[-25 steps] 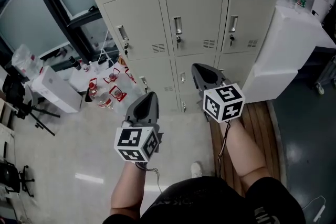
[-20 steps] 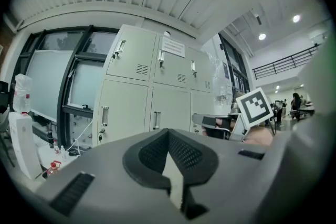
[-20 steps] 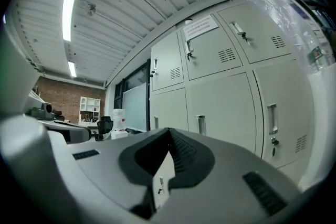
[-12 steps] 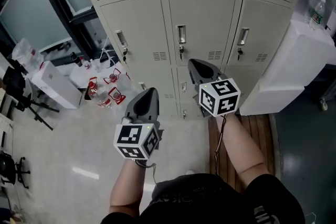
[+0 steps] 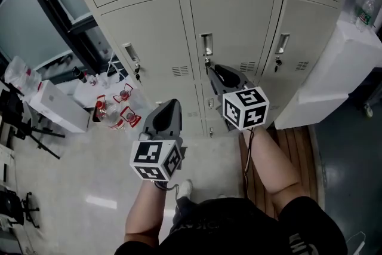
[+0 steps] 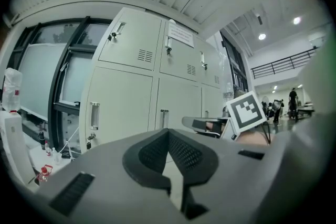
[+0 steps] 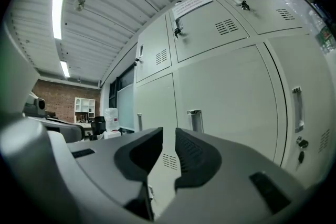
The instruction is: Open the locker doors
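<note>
A bank of beige lockers fills the top of the head view, all doors closed. The middle door [image 5: 230, 33] has a metal handle [image 5: 206, 45] with a key below it. My right gripper [image 5: 213, 70] points level at that door, just below the handle and short of it. Its jaws have just been opening and stand slightly apart with nothing between them; in the right gripper view [image 7: 169, 131] the handle [image 7: 195, 119] lies straight ahead. My left gripper [image 5: 173, 103] hangs lower and further back, its tips [image 6: 168, 131] meeting, empty.
A big white box [image 5: 331, 63] stands against the lockers at right, above a wooden platform [image 5: 295, 146]. On the floor at left are red-labelled water bottles [image 5: 110, 107] and a white carton [image 5: 57, 106]. The person's shoe [image 5: 184, 189] is underneath.
Both grippers have moved forward towards the lockers, which now look nearer. The right gripper now sits close under the middle door's handle. A foot has stepped forward.
</note>
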`<action>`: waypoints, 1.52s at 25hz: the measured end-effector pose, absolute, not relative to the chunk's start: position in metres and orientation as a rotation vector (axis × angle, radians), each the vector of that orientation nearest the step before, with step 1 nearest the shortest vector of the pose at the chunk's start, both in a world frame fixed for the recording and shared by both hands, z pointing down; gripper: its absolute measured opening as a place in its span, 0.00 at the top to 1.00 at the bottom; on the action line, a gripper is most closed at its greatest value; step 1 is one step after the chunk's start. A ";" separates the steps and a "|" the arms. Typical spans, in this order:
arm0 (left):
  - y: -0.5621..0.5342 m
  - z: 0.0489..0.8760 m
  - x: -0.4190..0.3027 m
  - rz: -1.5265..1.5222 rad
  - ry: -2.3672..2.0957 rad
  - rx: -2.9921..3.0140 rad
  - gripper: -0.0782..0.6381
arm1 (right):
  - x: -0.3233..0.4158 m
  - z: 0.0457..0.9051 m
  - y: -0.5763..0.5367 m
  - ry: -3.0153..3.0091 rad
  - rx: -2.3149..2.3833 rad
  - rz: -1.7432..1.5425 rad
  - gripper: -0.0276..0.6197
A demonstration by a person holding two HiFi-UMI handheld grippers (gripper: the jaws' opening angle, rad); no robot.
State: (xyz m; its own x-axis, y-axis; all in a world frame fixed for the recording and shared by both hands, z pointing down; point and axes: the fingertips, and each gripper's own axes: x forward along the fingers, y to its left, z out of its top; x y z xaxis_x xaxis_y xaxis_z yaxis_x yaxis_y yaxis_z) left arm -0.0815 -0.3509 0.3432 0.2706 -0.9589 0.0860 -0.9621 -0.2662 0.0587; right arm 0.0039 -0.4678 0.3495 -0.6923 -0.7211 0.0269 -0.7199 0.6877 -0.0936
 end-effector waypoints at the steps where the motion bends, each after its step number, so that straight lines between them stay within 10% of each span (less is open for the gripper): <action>1: -0.358 0.345 -0.087 0.056 -1.821 2.434 0.89 | -0.001 0.351 -0.475 2.867 -1.253 -0.149 0.84; 20: -0.466 0.369 -0.151 0.070 -1.455 2.605 0.89 | -0.050 0.378 -0.593 2.662 -1.853 0.031 0.64; 38: -0.490 0.379 -0.160 0.086 -1.311 2.661 0.89 | -0.050 0.381 -0.608 2.564 -1.982 0.004 0.79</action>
State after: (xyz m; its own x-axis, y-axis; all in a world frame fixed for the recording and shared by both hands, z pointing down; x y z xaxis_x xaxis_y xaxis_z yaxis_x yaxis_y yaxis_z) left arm -0.1597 -0.4897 0.3787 0.6109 -0.7813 0.1282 -0.7913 -0.5974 0.1298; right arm -0.0504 -0.6080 0.3813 -0.2487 -0.9655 0.0767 -0.9653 0.2536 0.0623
